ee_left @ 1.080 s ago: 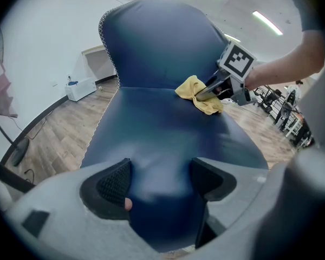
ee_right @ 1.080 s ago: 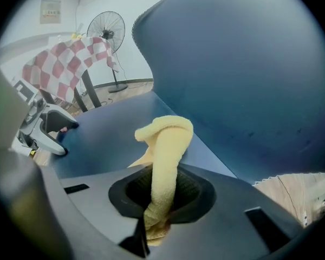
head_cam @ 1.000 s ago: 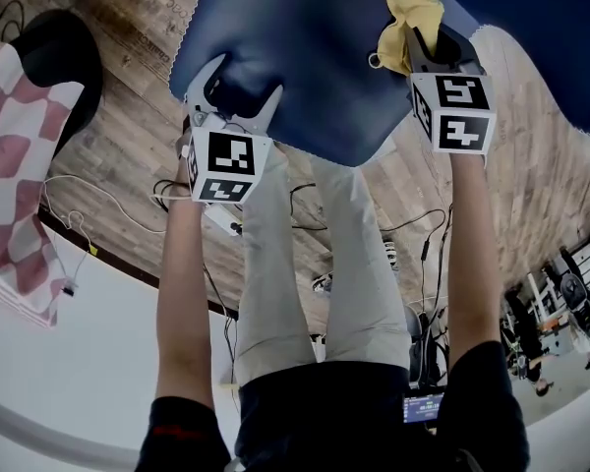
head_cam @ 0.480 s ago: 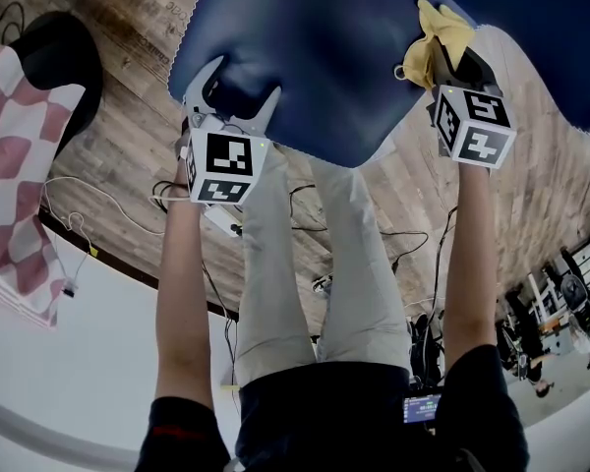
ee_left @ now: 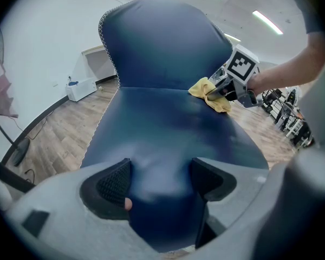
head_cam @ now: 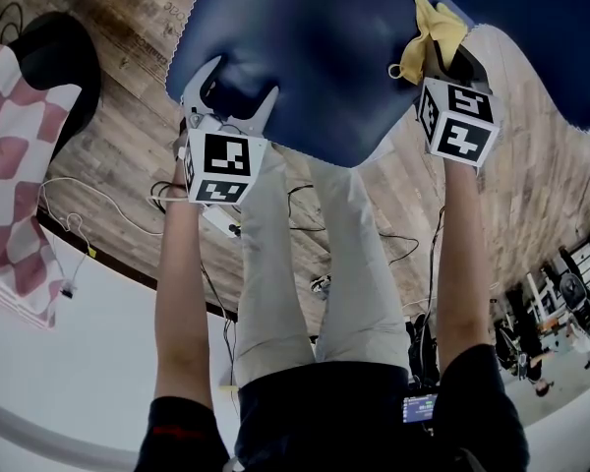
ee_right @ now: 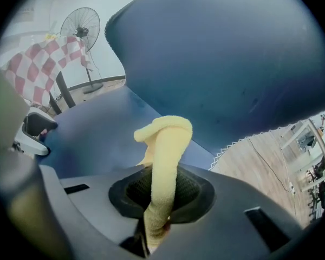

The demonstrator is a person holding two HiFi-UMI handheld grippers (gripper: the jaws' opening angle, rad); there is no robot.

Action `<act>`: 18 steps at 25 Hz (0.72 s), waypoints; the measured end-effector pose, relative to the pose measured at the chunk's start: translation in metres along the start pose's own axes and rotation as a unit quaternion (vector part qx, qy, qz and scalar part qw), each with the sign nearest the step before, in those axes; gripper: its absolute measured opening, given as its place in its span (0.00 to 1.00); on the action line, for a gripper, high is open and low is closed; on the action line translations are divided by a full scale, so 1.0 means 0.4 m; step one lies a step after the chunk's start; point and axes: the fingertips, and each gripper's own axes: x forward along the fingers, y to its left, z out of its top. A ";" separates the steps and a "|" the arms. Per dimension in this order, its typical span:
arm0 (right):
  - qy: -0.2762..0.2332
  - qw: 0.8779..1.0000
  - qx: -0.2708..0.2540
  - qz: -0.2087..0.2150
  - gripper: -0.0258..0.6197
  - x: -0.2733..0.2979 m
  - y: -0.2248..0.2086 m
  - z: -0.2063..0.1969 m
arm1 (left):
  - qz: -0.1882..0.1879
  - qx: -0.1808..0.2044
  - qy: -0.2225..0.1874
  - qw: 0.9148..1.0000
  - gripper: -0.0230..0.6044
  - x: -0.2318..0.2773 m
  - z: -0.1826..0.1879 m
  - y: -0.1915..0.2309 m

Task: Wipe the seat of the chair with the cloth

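The chair's dark blue seat [head_cam: 315, 47] fills the top of the head view, and its backrest [ee_left: 162, 42] rises behind it in the left gripper view. My left gripper [head_cam: 241, 82] is open, its jaws astride the seat's front edge [ee_left: 160, 180] with nothing between them. My right gripper [head_cam: 442, 52] is shut on a yellow cloth [head_cam: 431, 26] at the seat's right side. The cloth [ee_right: 165, 145] sticks up from between the jaws over the seat [ee_right: 92, 129]. Seen from the left gripper, the cloth [ee_left: 208, 91] lies on the seat near the backrest.
A red-and-white checked fabric [head_cam: 20, 165] hangs at the left beside a black fan base [head_cam: 64, 52]; the fan [ee_right: 80, 23] stands by the white wall. Cables [head_cam: 177, 190] lie on the wooden floor. The person's legs [head_cam: 315, 264] stand right before the seat.
The right gripper carried the cloth to the right across the seat, then came back slightly to the left. The left gripper has stayed at the front edge, open.
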 end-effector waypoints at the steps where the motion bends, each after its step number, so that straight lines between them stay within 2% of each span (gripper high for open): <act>1: 0.000 1.000 -0.001 -0.005 0.11 -0.001 0.001 0.001 | 0.000 0.001 0.000 1.000 0.60 -0.001 0.001 0.001; 8: -0.003 1.000 -0.003 -0.017 0.11 -0.002 0.017 0.014 | -0.001 -0.003 0.000 1.000 0.60 -0.002 -0.004 -0.005; 18: -0.022 0.999 -0.030 0.032 0.11 0.017 0.150 0.084 | -0.001 -0.005 -0.004 1.000 0.60 0.000 -0.005 -0.006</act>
